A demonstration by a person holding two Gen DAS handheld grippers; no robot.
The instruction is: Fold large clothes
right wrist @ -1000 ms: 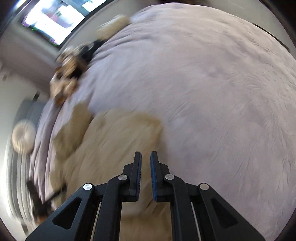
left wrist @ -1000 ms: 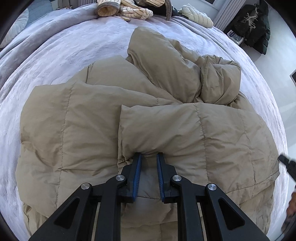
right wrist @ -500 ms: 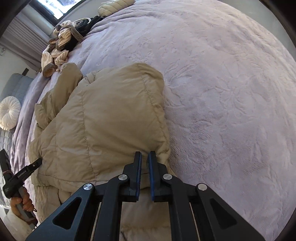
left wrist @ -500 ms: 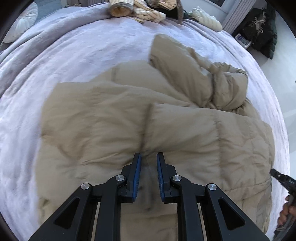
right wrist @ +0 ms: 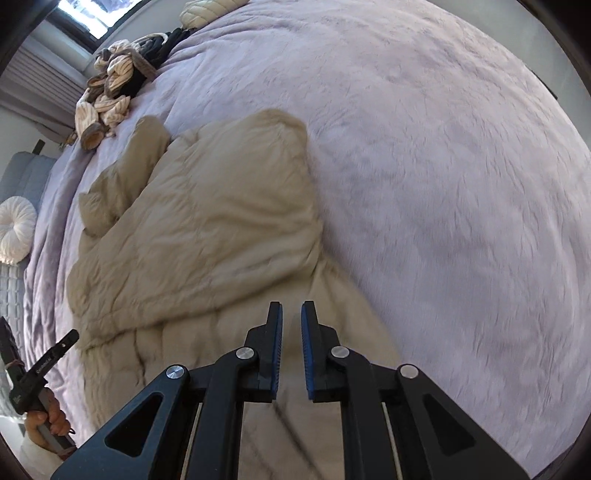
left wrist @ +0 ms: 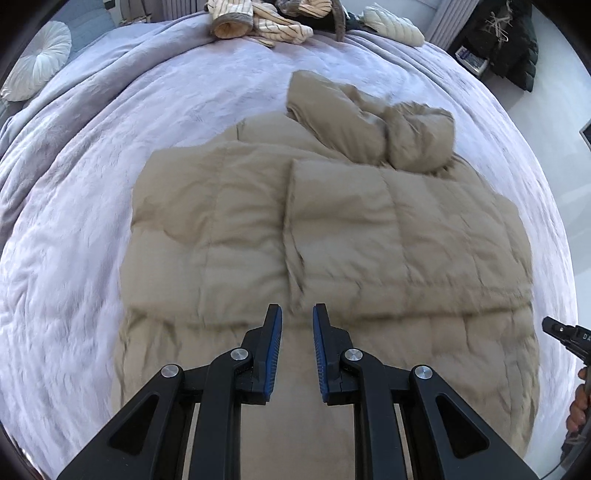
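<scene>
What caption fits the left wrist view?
Open left gripper above a tan puffer jacket folded on the lilac blanket.

Both wrist views high over the bed (left wrist: pixel 110 155), angled down, sharing the jacket (left wrist: pixel 332 221) (right wrist: pixel 207 221)

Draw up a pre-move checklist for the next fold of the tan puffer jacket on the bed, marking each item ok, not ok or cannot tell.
1. Left gripper empty, jaws parted above the jacket: ok.
2. Right gripper empty, narrow gap between the jaws: ok.
3. Tan puffer jacket lies wholly on the purple bedspread: ok.
4. Side panel folded over the body: ok.
5. Sleeve and hood tucked flat: not ok, bunched at the top.
6. Striped clothes pile apart from the jacket: ok.
</scene>
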